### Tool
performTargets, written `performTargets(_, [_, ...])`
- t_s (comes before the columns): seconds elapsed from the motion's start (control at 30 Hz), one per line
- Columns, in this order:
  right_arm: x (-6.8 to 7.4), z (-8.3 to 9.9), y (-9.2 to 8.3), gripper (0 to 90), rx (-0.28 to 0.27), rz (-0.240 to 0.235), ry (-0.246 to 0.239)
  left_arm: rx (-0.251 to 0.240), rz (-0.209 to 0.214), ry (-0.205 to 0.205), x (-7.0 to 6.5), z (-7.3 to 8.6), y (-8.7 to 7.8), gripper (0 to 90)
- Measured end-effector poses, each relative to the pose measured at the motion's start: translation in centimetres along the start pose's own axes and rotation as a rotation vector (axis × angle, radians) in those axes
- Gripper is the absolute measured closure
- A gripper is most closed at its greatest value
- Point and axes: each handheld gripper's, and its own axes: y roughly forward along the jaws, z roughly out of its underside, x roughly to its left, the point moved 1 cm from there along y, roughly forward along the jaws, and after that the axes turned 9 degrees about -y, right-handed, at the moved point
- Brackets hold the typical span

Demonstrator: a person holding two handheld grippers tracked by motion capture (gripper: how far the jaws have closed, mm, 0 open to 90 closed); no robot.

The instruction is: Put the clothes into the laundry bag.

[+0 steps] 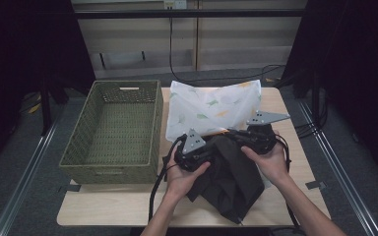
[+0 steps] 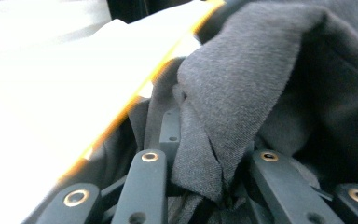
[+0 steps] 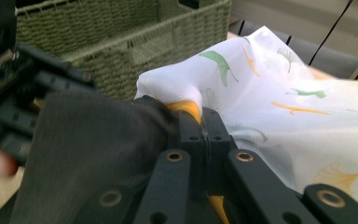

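Observation:
A dark grey garment (image 1: 231, 172) lies bunched on the table's front half, partly over a white cloth with green and orange leaf print (image 1: 211, 105). My left gripper (image 1: 212, 145) is at the garment's left upper edge. In the left gripper view a fold of the dark fabric (image 2: 242, 74) runs down between the jaws (image 2: 200, 140), which are shut on it. My right gripper (image 1: 232, 132) comes from the right. Its jaws (image 3: 204, 122) are pressed together on the garment's edge (image 3: 88, 140), right against an orange-printed fold of the white cloth (image 3: 270, 93).
An empty green woven basket (image 1: 113, 169) stands on the left half of the wooden table (image 1: 108, 206), and its wall (image 3: 121, 51) sits behind the cloths in the right gripper view. Cables trail off the table's far and right sides.

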Motion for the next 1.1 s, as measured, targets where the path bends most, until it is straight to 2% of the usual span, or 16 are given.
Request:
performTargets(0.1, [0.0,-0.3,-0.6,89.5,-0.017,-0.005,0.006,-0.003,-0.025,0.023,-0.2,-1.0,-0.2,74.7])
performTargets(0.2, [-0.1,-0.2,-0.8,89.5,0.006,0.006,0.002,0.031,-0.06,0.031,0.1,-0.5,0.7,74.7])
performTargets(0.27, [-0.1,0.4,-0.6,89.6,0.028,0.01,0.008,0.055,-0.065,-0.022,1.2,0.6,2.1,74.7])
performTargets(0.37, [0.0,0.8,-0.5,89.6,0.03,-0.007,0.016,0.093,-0.056,-0.046,1.8,1.6,3.3,74.7])
performTargets(0.47, [0.4,0.8,-0.6,89.6,0.035,-0.021,0.008,0.154,-0.134,0.024,1.6,2.7,4.7,74.7])
performTargets(0.5, [0.8,0.6,-0.7,89.5,0.032,-0.026,0.002,0.161,-0.17,0.03,1.7,3.4,5.6,74.7])
performTargets(0.53, [0.8,0.6,-0.7,89.5,0.032,-0.026,0.002,0.161,-0.17,0.03,1.7,3.4,5.6,74.7])
performTargets(0.63, [1.5,0.4,-1.3,89.5,0.025,-0.033,-0.004,0.119,-0.163,-0.089,2.9,4.5,6.2,74.7])
performTargets(0.67, [2.0,0.6,-1.7,89.5,0.031,-0.044,-0.005,0.117,-0.178,-0.072,2.9,4.7,6.1,74.5])
performTargets(0.77, [2.3,2.0,-1.6,89.5,0.073,-0.054,-0.004,0.121,-0.18,-0.064,2.8,4.6,6.0,72.9])
performTargets(0.83, [2.3,2.7,-1.4,89.5,0.09,-0.059,0.0,0.107,-0.15,-0.093,3.1,4.6,5.9,68.3])
performTargets(0.87, [2.3,4.1,-0.6,89.5,0.107,-0.07,0.022,0.089,-0.096,-0.11,3.3,4.6,5.5,62.3])
performTargets(0.93, [2.3,4.7,-0.2,89.4,0.118,-0.081,0.029,0.087,-0.082,-0.108,3.4,4.5,5.1,55.8])
performTargets(0.97, [2.2,5.3,0.4,89.4,0.133,-0.084,0.028,0.077,-0.051,-0.11,3.3,4.3,3.9,41.8])
performTargets(1.07, [2.1,5.4,0.5,89.4,0.129,-0.08,0.033,0.048,-0.034,-0.125,3.0,4.2,2.7,31.7])
performTargets(1.1, [2.0,5.3,0.5,89.4,0.124,-0.074,0.029,0.028,-0.038,-0.106,2.7,4.3,1.6,31.7])
